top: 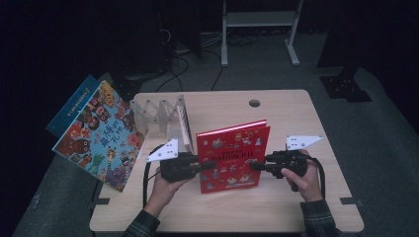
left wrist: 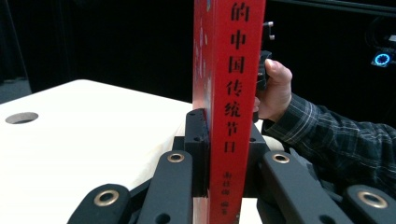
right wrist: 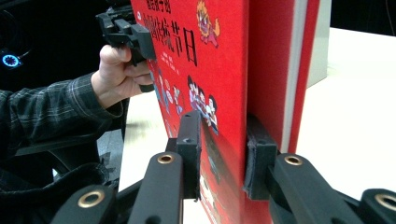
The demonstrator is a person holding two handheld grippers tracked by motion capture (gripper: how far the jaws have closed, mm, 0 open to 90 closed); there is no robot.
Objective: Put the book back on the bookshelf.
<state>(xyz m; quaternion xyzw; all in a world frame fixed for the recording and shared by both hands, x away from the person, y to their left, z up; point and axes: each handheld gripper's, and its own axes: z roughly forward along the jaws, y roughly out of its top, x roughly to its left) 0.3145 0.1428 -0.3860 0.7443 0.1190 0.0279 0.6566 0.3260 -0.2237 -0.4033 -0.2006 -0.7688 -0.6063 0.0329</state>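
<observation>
Now the red book [top: 232,155] stands upright on the counter [top: 276,207], left gripper [top: 210,164] pinching its spine, right gripper [top: 254,166] pinching the front cover; putting it into the rack [top: 158,116] remains.

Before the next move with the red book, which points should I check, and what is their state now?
1. Left gripper shut on the red book at its spine: ok.
2. Right gripper on the book's open edge: the front cover sits between its jaws while the pages and back cover lie outside: not ok.
3. Book upright on the table: ok.
4. Free slot in the clear rack: cannot tell.
5. Owl book leaning off the table's left edge, away from the red book: ok.
</observation>
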